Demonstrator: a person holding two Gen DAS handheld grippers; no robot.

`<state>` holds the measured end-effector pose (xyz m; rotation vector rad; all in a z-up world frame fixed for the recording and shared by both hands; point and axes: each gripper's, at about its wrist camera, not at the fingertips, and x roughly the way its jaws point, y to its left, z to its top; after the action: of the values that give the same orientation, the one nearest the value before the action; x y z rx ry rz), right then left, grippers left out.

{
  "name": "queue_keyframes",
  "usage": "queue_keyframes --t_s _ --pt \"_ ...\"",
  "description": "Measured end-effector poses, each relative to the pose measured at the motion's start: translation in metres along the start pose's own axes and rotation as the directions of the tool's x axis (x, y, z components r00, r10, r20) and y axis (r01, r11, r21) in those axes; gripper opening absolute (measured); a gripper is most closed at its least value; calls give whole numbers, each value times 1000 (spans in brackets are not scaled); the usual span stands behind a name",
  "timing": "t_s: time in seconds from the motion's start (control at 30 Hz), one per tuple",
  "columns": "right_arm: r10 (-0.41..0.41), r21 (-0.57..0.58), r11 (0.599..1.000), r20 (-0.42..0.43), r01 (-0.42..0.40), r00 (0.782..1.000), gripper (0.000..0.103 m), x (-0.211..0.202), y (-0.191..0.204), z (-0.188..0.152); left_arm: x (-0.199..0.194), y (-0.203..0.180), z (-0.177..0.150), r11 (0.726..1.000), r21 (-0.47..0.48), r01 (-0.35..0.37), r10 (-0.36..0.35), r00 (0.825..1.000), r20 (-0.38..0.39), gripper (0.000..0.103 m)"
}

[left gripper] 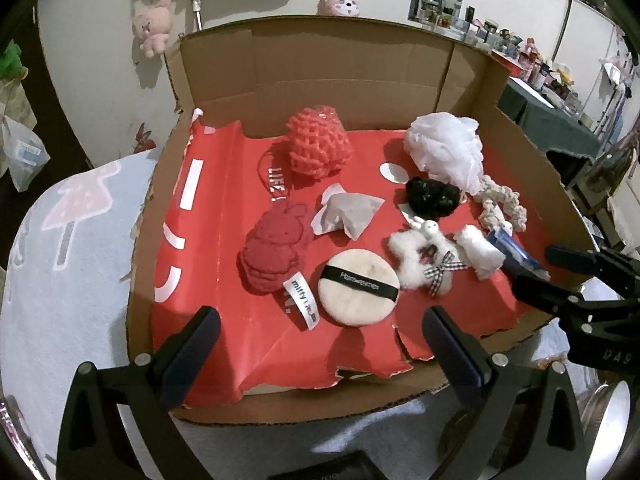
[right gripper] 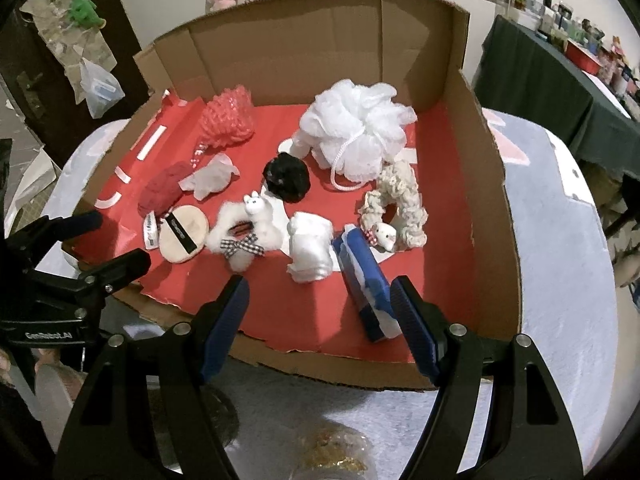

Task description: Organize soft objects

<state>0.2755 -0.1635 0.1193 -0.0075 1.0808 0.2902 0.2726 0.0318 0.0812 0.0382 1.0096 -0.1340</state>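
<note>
Nothing picked yet. Soft objects scattered across the cardboard box [right gripper: 496, 208] floor: powder puff [left gripper: 359, 288] near front edge, white loofah [right gripper: 356, 132] toward back. Left gripper [left gripper: 320, 356] and right gripper [right gripper: 320, 316] spread wide, empty, at front edge. Next, probably: reaching in, pinching gently.

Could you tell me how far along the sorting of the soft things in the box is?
Nothing looks done yet: the white loofah, red mesh sponge, black scrunchie, powder puff and the rest lie scattered on the red liner of the box. Nothing is in hand: the left gripper and right gripper are both open and empty at the near edge. All the sorting is left.
</note>
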Motion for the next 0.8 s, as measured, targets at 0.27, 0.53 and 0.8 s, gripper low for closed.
queue_keyframes --t_s 0.27,0.53,0.8 --pt "-12 10 1000 -8 12 1000 72 1 -4 -2 4 1 0 1000 -6 3 -3 1000 -23 103" --pt "-31 7 1000 1 31 1000 72 0 -4 -2 4 3 -1 1000 -15 12 -13 1000 -19 103" --pt "-30 8 1000 3 30 1000 72 0 -4 -2 4 4 -1 1000 -21 13 -13 1000 -18 103"
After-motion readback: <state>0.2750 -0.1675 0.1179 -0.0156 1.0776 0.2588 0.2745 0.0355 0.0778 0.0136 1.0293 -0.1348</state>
